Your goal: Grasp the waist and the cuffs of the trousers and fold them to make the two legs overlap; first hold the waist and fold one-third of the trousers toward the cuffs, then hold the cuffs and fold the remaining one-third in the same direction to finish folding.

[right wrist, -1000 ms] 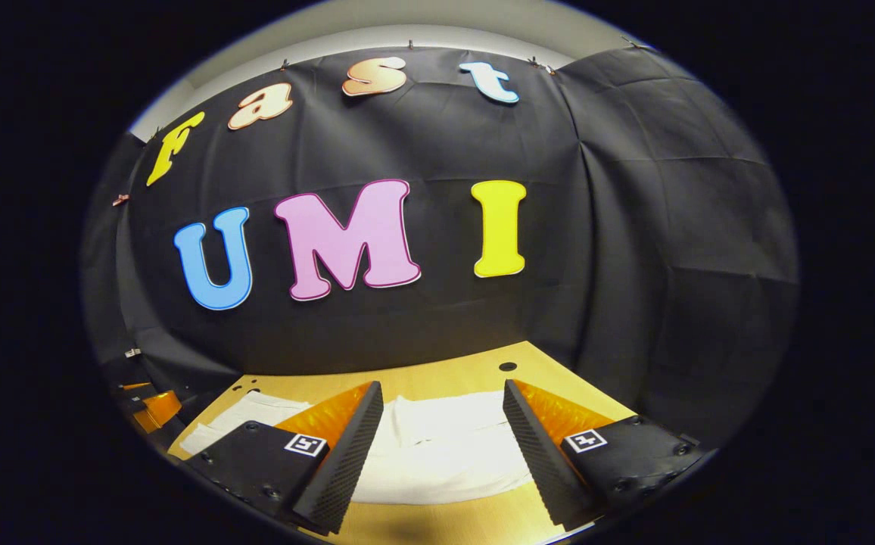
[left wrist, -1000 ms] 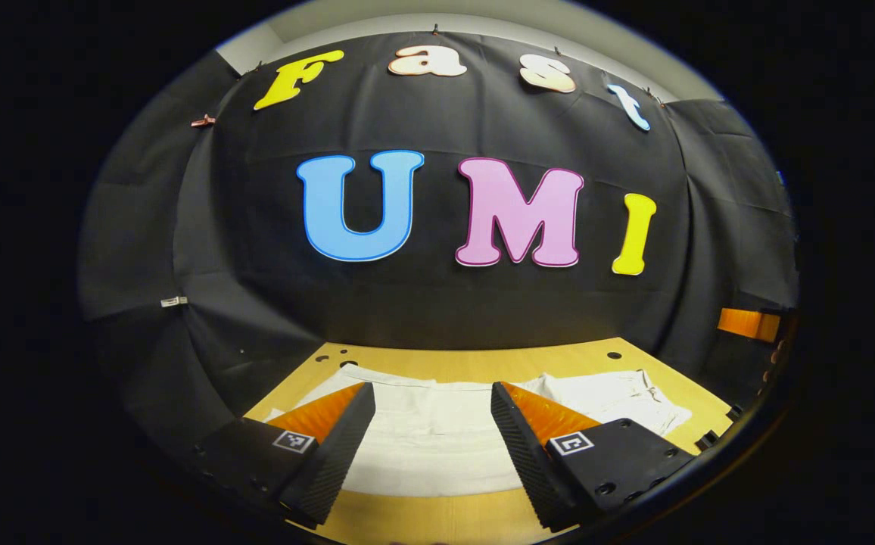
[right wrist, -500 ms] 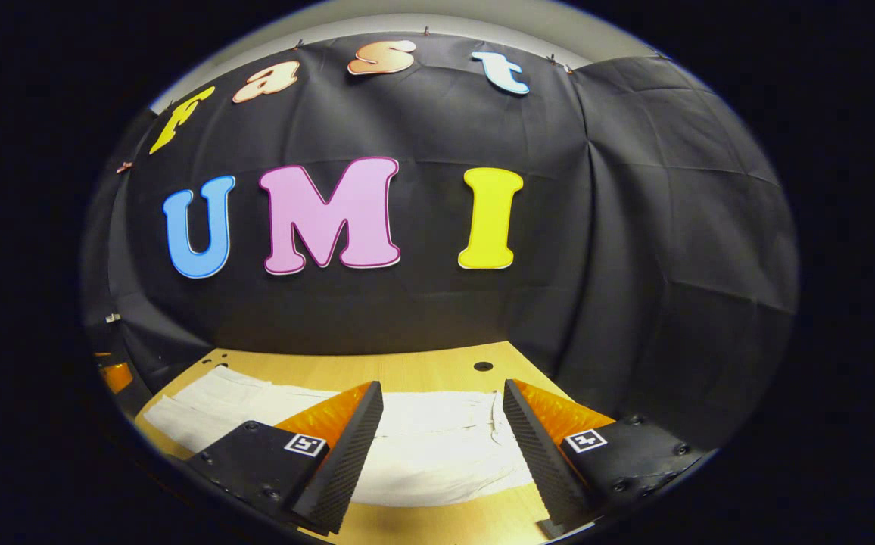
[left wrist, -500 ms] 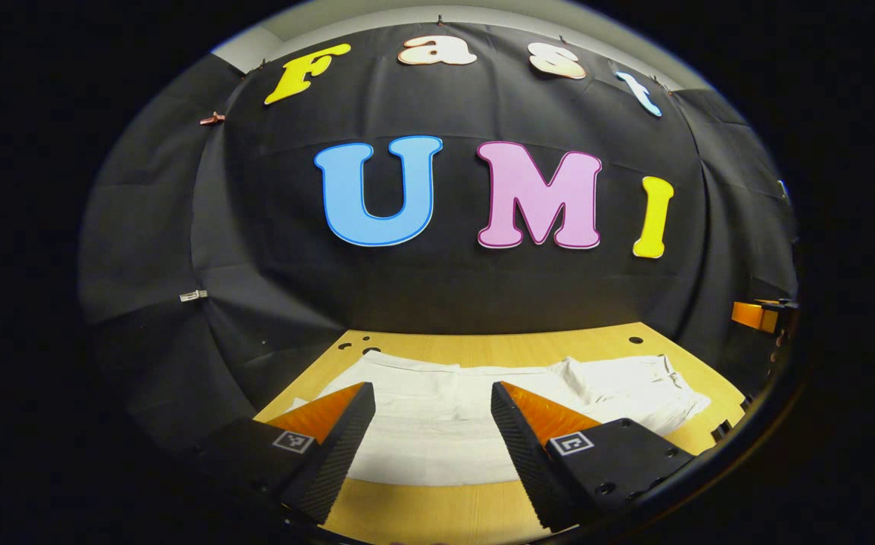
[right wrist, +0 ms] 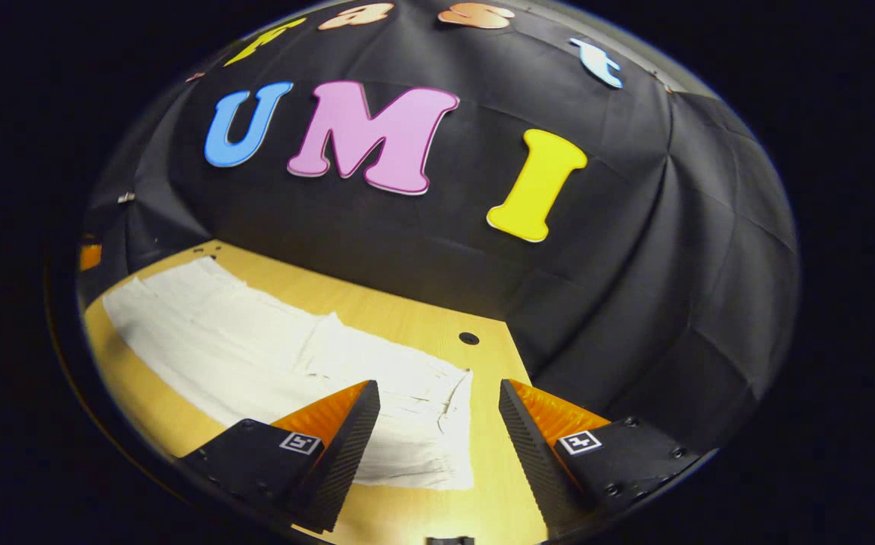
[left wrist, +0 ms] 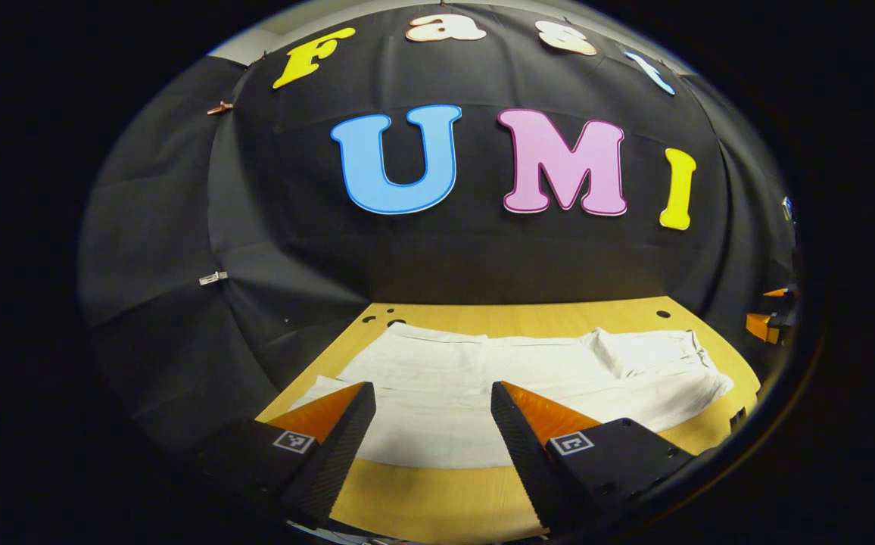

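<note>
Tabletop (left wrist: 437,499) has opened up as I tipped both views down: trousers (left wrist: 498,378) lie flat, unfolded, both grippers (left wrist: 430,431) (right wrist: 437,431) spread, holding nothing.

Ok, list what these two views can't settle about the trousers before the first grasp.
- Left gripper view: the trousers pass behind the left gripper fingers, hiding the near hem.
- Right gripper view: the trousers' far end runs off the picture's left edge.
- Right gripper view: the waist detail near the right gripper is too small to make out.
</note>
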The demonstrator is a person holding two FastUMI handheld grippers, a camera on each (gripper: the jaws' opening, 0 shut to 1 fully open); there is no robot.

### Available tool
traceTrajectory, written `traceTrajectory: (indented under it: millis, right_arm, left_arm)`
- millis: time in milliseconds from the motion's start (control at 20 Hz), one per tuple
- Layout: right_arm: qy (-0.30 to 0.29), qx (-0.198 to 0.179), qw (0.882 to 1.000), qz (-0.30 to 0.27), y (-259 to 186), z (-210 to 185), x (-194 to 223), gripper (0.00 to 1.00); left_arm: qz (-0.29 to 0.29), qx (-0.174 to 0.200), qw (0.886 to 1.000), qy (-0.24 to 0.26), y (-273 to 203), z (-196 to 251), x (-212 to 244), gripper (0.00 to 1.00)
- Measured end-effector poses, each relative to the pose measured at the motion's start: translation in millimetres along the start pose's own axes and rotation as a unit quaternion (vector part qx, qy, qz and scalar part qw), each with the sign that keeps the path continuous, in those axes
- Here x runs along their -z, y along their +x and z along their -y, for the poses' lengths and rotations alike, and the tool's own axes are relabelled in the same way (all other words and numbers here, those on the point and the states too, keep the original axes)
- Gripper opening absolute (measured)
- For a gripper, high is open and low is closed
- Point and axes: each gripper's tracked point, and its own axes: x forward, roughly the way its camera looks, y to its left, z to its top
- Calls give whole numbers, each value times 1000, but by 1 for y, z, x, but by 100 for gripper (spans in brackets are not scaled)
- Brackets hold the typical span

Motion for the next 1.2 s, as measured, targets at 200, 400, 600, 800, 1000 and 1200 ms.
traceTrajectory:
  millis: [200, 400, 600, 800, 1000, 1200]
  right_arm:
    - [-99, -41, 994, -26, 16, 0, 33, 97]
    - [-209, -119, 969, -49, 26, -15, 74, 98]
    - [-294, -203, 930, -87, 33, -19, 126, 98]
    - [-356, -228, 897, -127, 34, -4, 169, 98]
    - [-411, -239, 870, -132, 36, -9, 195, 97]
    - [-470, -192, 856, -91, 61, -13, 189, 95]
  left_arm:
    - [-18, -24, 999, 34, 9, -11, 14, 98]
    - [-44, -34, 997, 52, 20, -19, 32, 99]
    - [-70, -55, 995, 46, 30, -19, 50, 99]
    - [-93, -54, 992, 70, 34, -23, 69, 99]
    - [-104, -64, 990, 73, 37, -33, 79, 99]
    - [-110, -81, 990, 43, 36, -41, 84, 99]
